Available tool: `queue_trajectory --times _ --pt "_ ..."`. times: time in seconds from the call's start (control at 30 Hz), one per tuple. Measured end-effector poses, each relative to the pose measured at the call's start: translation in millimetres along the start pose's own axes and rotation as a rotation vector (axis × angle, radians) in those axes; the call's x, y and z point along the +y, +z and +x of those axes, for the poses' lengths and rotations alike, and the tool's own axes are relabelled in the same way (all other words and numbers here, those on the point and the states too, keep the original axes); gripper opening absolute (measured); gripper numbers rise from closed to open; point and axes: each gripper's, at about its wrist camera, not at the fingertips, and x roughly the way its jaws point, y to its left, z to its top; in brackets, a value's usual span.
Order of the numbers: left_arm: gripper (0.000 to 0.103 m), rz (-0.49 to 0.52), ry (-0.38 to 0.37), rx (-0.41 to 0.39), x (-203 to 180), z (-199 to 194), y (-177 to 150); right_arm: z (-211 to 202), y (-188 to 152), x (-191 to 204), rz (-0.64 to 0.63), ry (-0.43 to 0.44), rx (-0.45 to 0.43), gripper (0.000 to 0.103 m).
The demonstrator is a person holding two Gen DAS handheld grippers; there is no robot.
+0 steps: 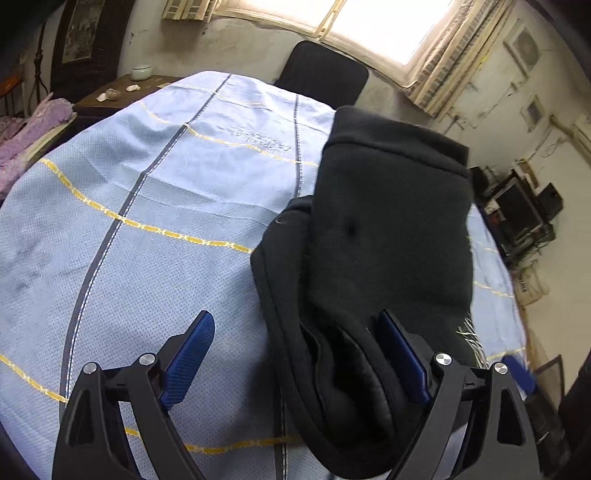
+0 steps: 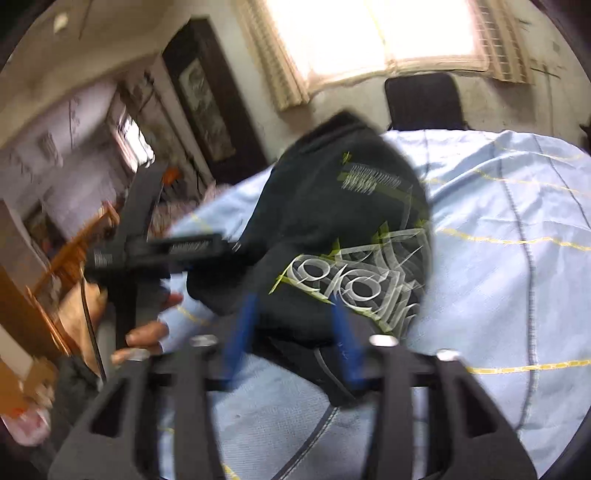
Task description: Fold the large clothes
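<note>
A folded garment (image 1: 388,236) lies on a cloth-covered table (image 1: 147,221), toward the table's right side in the left wrist view. Behind the table's far edge stands a chair (image 1: 325,74), and above the chair a window (image 1: 376,26) sits in the back wall. At the far left corner, beside the table, a small side table (image 1: 122,90) carries a lidded jar (image 1: 141,72) and a few stones. The left gripper (image 1: 295,332) hangs over the near edge, its left finger above bare cloth, its right finger (image 1: 402,354) against the garment's near folds. In the right wrist view the right gripper (image 2: 295,325) straddles the garment's near end, and the left gripper's body lies to its left, with a hand (image 2: 147,332) around the handle.
</note>
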Motion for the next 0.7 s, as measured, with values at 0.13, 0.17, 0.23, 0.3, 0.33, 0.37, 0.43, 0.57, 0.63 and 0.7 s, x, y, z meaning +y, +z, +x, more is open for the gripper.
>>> queue_trajectory --times 0.13,0.17,0.23,0.3,0.33,0.37,0.43,0.57,0.63,0.7 --pt "0.090 -0.053 -0.114 0.065 12.1 13.1 -3.8 -17.3 10.0 -26.3 0.082 -0.022 -0.058 0.080" --pt "0.090 -0.055 -0.144 0.070 10.2 13.2 -5.0 -16.8 11.7 -35.6 0.124 -0.006 -0.051 0.083" --pt "0.090 -0.046 -0.204 0.076 10.1 14.2 -7.3 -13.5 13.8 -50.3 0.190 0.040 -0.028 0.085" --pt "0.091 -0.021 -0.226 0.087 2.7 16.5 -10.6 -10.6 15.1 -57.9 0.223 0.063 -0.004 0.090" --pt "0.091 -0.017 -0.221 0.091 0.8 18.5 -11.9 -9.2 14.8 -60.4 0.236 0.070 0.003 0.090" --pt "0.091 -0.024 -0.231 0.097 1.3 20.9 -12.1 -7.8 15.2 -63.1 0.247 0.074 0.006 0.091" --pt "0.091 -0.059 -0.275 0.113 6.7 24.1 -12.1 -4.2 15.2 -70.1 0.273 0.084 0.015 0.091" --pt "0.094 -0.074 -0.280 0.134 10.0 35.2 -12.6 7.8 12.8 -79.1 0.334 0.115 0.039 0.091" --pt "0.096 -0.094 -0.289 0.135 14.3 39.0 -12.2 10.7 10.1 -83.2 0.349 0.116 0.053 0.091" --pt "0.097 -0.102 -0.299 0.132 15.4 37.9 -13.9 15.3 11.4 -86.4 0.361 0.113 0.064 0.091"
